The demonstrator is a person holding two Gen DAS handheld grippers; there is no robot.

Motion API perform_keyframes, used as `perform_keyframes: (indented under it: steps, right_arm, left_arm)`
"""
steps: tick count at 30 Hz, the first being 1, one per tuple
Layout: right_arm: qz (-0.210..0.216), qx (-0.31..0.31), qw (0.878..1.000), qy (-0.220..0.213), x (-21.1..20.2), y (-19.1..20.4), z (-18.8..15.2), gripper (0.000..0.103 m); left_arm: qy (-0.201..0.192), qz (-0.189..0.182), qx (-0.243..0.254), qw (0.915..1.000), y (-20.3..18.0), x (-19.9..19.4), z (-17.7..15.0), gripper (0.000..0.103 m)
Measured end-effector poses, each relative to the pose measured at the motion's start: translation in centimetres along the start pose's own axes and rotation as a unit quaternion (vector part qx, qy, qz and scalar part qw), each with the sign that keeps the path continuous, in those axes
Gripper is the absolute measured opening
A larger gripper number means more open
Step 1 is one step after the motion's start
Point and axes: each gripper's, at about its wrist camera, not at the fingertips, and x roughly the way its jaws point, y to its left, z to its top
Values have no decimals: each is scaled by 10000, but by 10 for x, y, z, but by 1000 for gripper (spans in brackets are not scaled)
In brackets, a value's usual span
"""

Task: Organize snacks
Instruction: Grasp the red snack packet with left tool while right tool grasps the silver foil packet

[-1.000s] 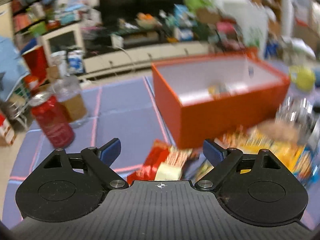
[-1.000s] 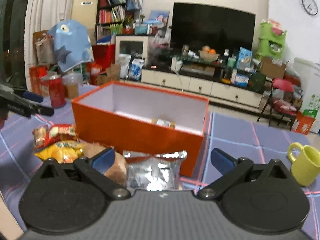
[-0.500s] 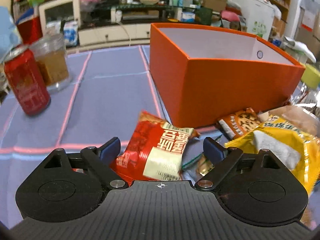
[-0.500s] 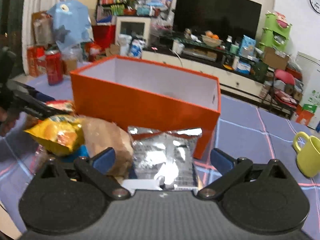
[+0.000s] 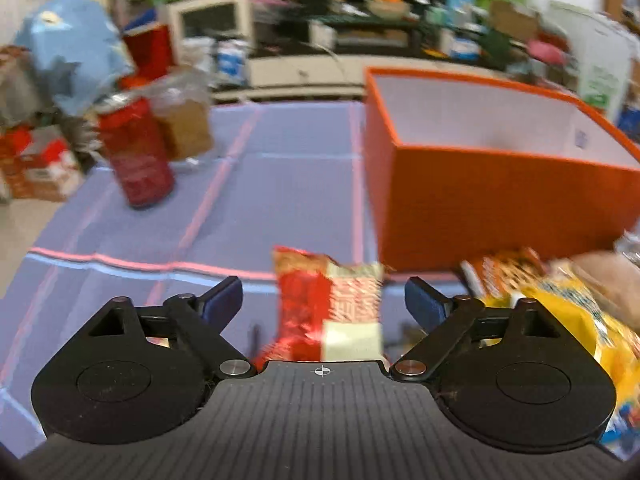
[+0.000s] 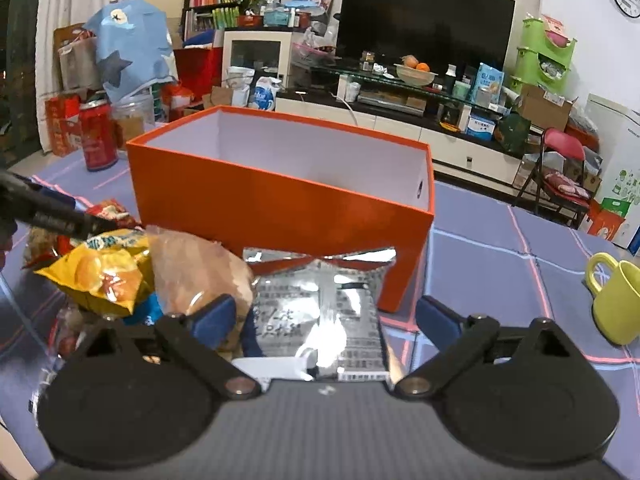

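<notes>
An open orange box (image 5: 500,196) (image 6: 280,204) stands on the purple tablecloth. A pile of snack packs lies in front of it. My left gripper (image 5: 323,303) is open, with a red and white snack pack (image 5: 328,312) lying between its fingers. My right gripper (image 6: 326,316) is open around a silver foil pack (image 6: 320,316). A yellow chip bag (image 6: 104,276) (image 5: 568,320) and a clear bag with brown bread (image 6: 196,276) lie beside it. The left gripper's finger (image 6: 48,212) shows at the left of the right wrist view.
A red can (image 5: 136,152) (image 6: 96,136) and a clear jar (image 5: 184,120) stand at the table's far left. A yellow-green mug (image 6: 616,296) stands at the right. A TV stand and cluttered shelves are behind the table.
My left gripper turned slightly left over the red pack, its view now blurred. My right gripper moved in closer over the silver foil pack. Both stay open.
</notes>
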Motion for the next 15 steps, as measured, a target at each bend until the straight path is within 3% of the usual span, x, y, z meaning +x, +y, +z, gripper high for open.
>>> perform_keyframes:
  steps: [2, 15]
  right_arm:
    - [-6, 78, 10000, -23, -1, -4, 1, 96]
    - [-26, 8, 10000, -33, 1, -1, 3, 100]
  left_arm:
    - [-80, 239, -61, 9997, -2, 0, 2, 70]
    - [-66, 288, -104, 9995, 0, 4, 8, 75]
